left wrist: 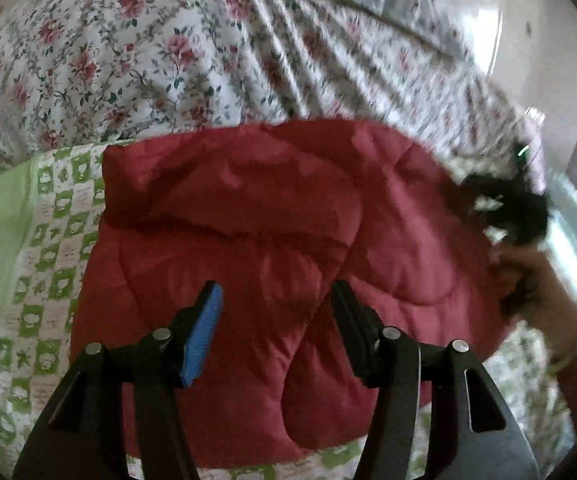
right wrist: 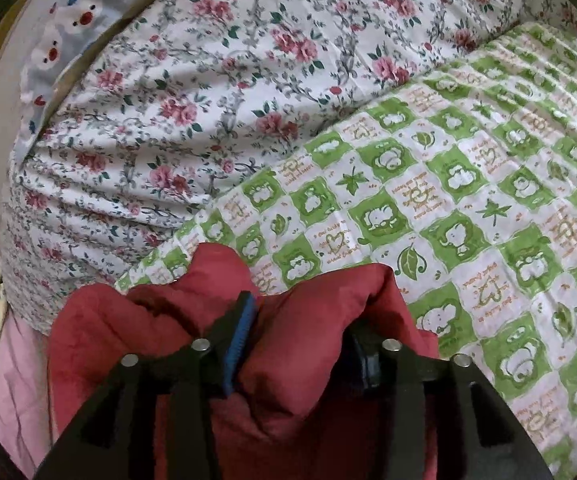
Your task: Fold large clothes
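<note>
A red padded jacket point(left wrist: 248, 208) lies folded into a puffy bundle on the green checked sheet point(left wrist: 48, 240). In the left wrist view my left gripper point(left wrist: 275, 292) hovers over the jacket's near half, open, with nothing between its blue pads. At the jacket's right edge sits a blurred black shape, the other gripper point(left wrist: 504, 208), held by a person's hand point(left wrist: 536, 280). In the right wrist view my right gripper point(right wrist: 302, 316) straddles a raised fold of the red jacket point(right wrist: 100, 320). The fabric bulges loosely between the parted fingers and hides part of the right pad.
A bulky floral quilt point(right wrist: 208, 80) is heaped along the far side of the bed, also seen as the floral quilt point(left wrist: 128, 60). The green checked sheet point(right wrist: 448, 200) spreads to the right. A blue bear-print pillow point(right wrist: 68, 20) and pink cloth point(right wrist: 8, 380) lie at the left.
</note>
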### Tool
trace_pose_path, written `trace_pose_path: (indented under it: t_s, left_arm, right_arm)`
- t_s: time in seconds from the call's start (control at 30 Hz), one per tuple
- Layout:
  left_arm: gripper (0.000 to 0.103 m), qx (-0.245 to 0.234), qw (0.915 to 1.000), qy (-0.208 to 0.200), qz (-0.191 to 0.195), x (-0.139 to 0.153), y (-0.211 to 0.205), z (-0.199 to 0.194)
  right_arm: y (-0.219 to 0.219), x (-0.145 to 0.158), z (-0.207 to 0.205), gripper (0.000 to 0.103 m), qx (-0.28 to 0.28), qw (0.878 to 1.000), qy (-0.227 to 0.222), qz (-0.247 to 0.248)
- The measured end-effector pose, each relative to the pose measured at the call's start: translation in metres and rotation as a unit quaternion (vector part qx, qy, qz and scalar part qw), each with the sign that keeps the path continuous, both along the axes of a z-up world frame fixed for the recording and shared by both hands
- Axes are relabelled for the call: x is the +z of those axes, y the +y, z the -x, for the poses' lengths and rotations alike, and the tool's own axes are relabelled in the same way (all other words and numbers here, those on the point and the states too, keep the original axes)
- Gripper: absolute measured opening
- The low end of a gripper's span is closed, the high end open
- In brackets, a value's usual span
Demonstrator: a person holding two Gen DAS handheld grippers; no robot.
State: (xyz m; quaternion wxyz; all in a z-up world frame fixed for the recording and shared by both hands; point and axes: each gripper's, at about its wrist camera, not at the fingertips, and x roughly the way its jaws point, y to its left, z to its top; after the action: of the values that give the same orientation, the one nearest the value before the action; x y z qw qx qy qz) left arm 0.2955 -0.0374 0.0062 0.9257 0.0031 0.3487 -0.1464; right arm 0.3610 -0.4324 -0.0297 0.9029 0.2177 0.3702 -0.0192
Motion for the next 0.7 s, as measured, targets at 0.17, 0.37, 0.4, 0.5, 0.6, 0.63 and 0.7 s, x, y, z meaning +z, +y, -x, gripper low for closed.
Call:
trace_pose_path:
  t_s: [0.17,0.37,0.4,0.5,0.6,0.63,0.7]
  left_arm:
    - [0.056,0.034,0.9993,0.013,-0.009,-0.021,0.008,-0.021]
    - [0.056,0.05,0.9986,0.016,0.008,-0.022,0.016,-0.018]
    - [0.056,0.052,0.9985,0.017,0.007,-0.023,0.015,-0.017]
    - [0.056,0.06,0.998,0.021,-0.005,-0.025,0.014,-0.021]
    - [0.056,0.071,0.9969,0.024,-0.025,-0.027,0.012,-0.029]
    - [0.057,0.074,0.9964,0.025,-0.031,-0.027,0.012,-0.033]
    - [0.059,0.078,0.9957,0.03,-0.039,-0.031,0.013,-0.042]
  right_arm:
    - [0.008,0.041,0.035,0.072,0.012,0.998,-0.05,0.025]
    - [0.046,0.071,0.087,0.076,0.081,0.991,-0.087,0.064]
    - [0.06,0.067,0.093,0.076,0.107,0.988,-0.077,0.077]
    - [0.096,0.05,0.098,0.076,0.166,0.977,-0.046,0.125]
    - [0.122,0.025,0.091,0.075,0.204,0.964,-0.011,0.169]
    - [0.128,0.015,0.081,0.075,0.211,0.961,0.01,0.176]
    - [0.13,-0.001,0.064,0.075,0.213,0.958,0.044,0.189]
